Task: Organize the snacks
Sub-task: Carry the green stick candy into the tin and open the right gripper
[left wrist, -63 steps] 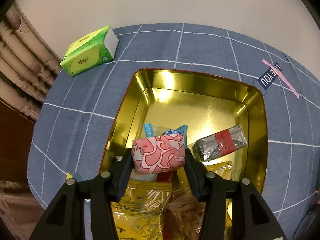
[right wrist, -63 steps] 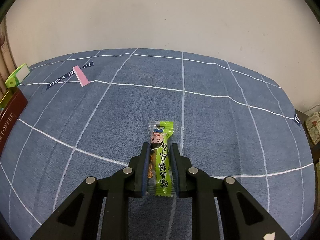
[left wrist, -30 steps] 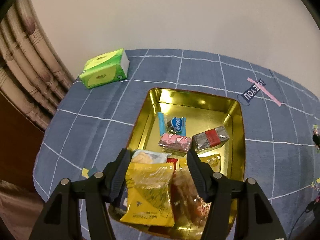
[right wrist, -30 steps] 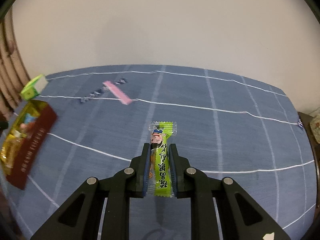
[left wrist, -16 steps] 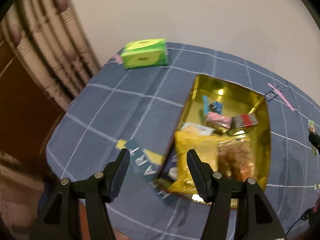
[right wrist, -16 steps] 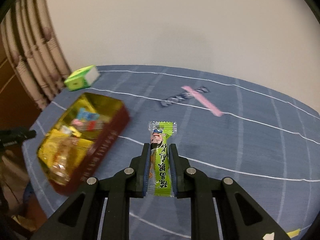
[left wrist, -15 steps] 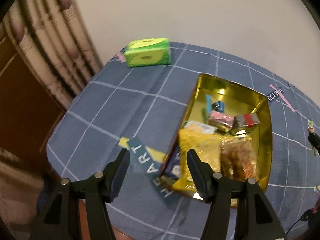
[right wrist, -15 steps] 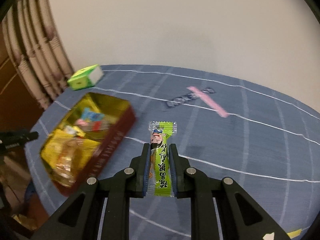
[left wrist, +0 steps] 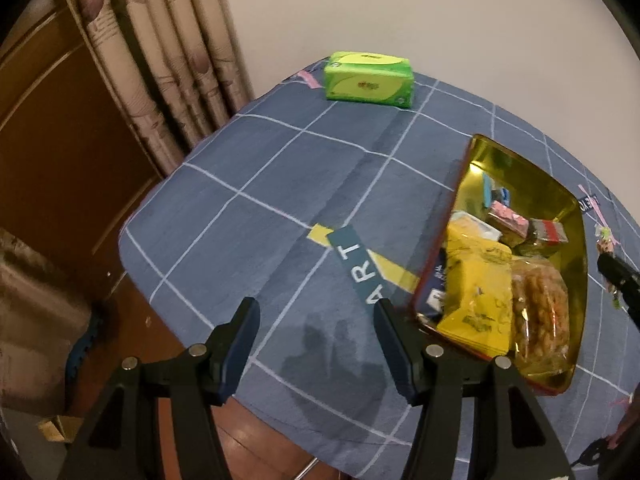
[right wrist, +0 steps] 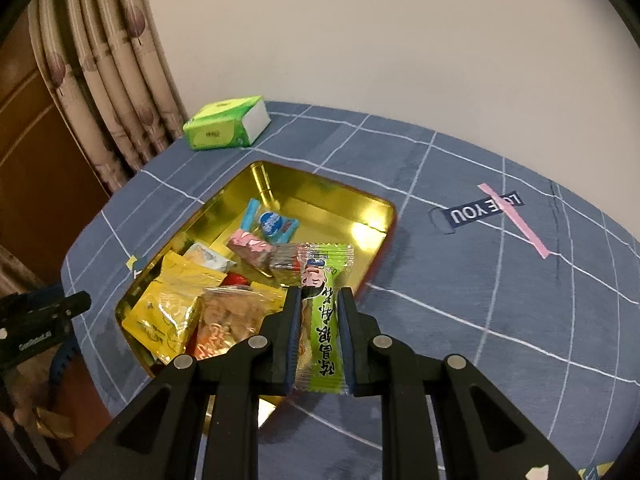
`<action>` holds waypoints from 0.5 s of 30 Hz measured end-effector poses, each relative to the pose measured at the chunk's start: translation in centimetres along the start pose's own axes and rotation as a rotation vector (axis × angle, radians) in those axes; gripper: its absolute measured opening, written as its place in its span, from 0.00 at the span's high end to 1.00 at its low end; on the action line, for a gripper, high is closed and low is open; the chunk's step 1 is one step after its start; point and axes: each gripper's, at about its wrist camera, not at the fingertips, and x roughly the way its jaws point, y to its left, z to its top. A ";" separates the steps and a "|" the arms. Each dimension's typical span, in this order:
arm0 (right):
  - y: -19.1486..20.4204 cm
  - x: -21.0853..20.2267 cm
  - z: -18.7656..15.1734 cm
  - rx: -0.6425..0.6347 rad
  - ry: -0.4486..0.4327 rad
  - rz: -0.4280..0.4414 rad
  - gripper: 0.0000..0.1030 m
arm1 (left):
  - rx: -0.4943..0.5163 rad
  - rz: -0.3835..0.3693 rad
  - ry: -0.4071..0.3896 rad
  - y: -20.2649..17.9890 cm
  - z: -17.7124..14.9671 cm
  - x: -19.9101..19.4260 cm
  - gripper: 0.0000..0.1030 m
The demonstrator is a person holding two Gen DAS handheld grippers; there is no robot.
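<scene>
My right gripper (right wrist: 320, 300) is shut on a long green candy packet (right wrist: 322, 320) and holds it above the near right rim of the gold tin (right wrist: 384, 208). The tin holds several snacks: a yellow bag (right wrist: 172, 308), a clear bag of fried pieces (right wrist: 228, 320), a pink candy (right wrist: 250, 246), a blue candy (right wrist: 272, 222). My left gripper (left wrist: 314, 312) is open and empty, above the table's left corner, left of the tin (left wrist: 520, 164). The right gripper with its packet shows at the left wrist view's right edge (left wrist: 612, 268).
A green tissue pack (right wrist: 226, 122) lies at the back left of the blue checked tablecloth (right wrist: 500, 300); it also shows in the left wrist view (left wrist: 368, 80). Curtains (left wrist: 168, 60) and a wooden panel stand to the left. The table edge runs just below my left gripper.
My left gripper let go of the pink candy into the tin, opened and pulled back left toward the table corner. My right gripper carried the green packet left to the tin.
</scene>
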 end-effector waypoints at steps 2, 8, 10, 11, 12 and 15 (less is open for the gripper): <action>0.9 0.6 0.1 -0.016 0.011 -0.018 0.84 | -0.012 -0.008 -0.008 0.2 0.0 -0.2 0.41; 2.5 2.2 0.1 -0.037 0.041 -0.050 0.84 | -0.024 -0.006 0.001 0.6 0.0 0.1 0.41; 2.9 2.7 0.1 -0.039 0.052 -0.062 0.84 | -0.024 -0.002 0.005 0.6 0.0 0.2 0.41; 3.0 2.9 0.0 -0.041 0.057 -0.071 0.84 | -0.023 -0.004 0.004 0.6 0.0 0.2 0.41; 3.1 3.1 0.0 -0.040 0.064 -0.075 0.84 | -0.022 -0.006 0.002 0.5 0.0 0.1 0.41; 3.3 3.7 -0.1 -0.024 0.078 -0.088 0.84 | -0.012 -0.002 -0.006 0.3 -0.1 0.0 0.41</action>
